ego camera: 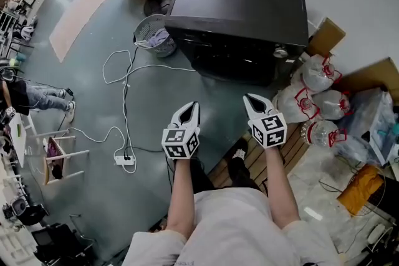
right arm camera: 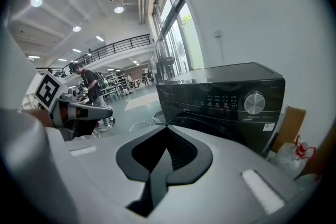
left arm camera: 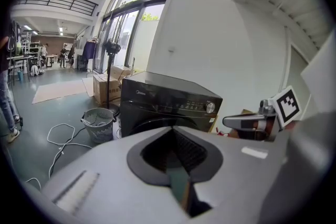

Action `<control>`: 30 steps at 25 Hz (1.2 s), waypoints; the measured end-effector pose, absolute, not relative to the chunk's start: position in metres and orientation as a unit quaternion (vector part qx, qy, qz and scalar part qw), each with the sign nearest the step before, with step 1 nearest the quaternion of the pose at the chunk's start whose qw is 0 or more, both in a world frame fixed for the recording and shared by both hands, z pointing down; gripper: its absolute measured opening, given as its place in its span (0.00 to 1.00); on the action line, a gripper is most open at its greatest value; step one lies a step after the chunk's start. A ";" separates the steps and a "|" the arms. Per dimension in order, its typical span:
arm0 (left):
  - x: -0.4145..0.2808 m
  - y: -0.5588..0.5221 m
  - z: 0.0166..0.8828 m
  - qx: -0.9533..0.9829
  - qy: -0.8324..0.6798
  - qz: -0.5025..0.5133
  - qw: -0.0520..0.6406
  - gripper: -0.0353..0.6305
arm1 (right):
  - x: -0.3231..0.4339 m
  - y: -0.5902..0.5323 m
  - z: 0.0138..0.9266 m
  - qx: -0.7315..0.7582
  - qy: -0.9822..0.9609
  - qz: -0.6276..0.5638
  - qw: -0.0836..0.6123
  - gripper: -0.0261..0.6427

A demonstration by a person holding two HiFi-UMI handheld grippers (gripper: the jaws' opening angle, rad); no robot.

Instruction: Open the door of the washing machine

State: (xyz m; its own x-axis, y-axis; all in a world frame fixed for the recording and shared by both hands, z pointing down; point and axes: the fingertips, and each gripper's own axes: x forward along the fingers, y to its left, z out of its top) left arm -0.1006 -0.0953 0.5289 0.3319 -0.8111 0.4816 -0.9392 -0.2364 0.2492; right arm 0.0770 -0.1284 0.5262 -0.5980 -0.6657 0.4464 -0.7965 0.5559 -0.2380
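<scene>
A black washing machine (ego camera: 237,15) stands against the far wall, its door closed and facing me; it also fills the middle of the left gripper view (left arm camera: 168,102) and the right gripper view (right arm camera: 226,99). My left gripper (ego camera: 192,107) is held out in front of it, shut and empty, its tips (left arm camera: 172,127) meeting. Beside it, a little to the right, my right gripper (ego camera: 249,98) is likewise shut with nothing in it, its tips (right arm camera: 167,127) touching. Both are short of the machine and touch nothing. The silver dial (right arm camera: 254,103) sits at the panel's right.
A wire waste basket (ego camera: 154,36) stands at the machine's left, with white cables (ego camera: 124,81) and a power strip (ego camera: 124,160) on the grey floor. Bagged bottles (ego camera: 315,99) and cardboard lie to the right. A person (ego camera: 37,98) stands at the far left.
</scene>
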 end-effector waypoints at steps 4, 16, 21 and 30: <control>-0.117 -0.133 0.541 0.801 -0.523 0.131 0.260 0.14 | 0.055 -0.162 0.531 0.443 -0.856 0.191 0.186 0.04; -0.179 -0.235 0.614 0.856 -0.410 0.195 0.248 0.14 | -0.042 -0.234 0.567 0.455 -0.829 0.137 0.295 0.04; -0.192 -0.265 0.661 0.864 -0.376 0.230 0.244 0.14 | -0.067 -0.246 0.606 0.443 -0.823 0.151 0.322 0.04; -0.185 -0.309 0.724 0.892 -0.323 0.234 0.215 0.15 | -0.104 -0.269 0.672 0.384 -0.810 0.086 0.434 0.04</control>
State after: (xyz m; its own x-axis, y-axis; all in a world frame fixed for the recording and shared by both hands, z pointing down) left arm -0.1845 -0.3091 0.7236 0.6817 -0.4749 0.5565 -0.6761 -0.6996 0.2312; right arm -0.1044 -0.2691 0.6718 -0.3283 -0.5471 0.7700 -0.6971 0.6904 0.1934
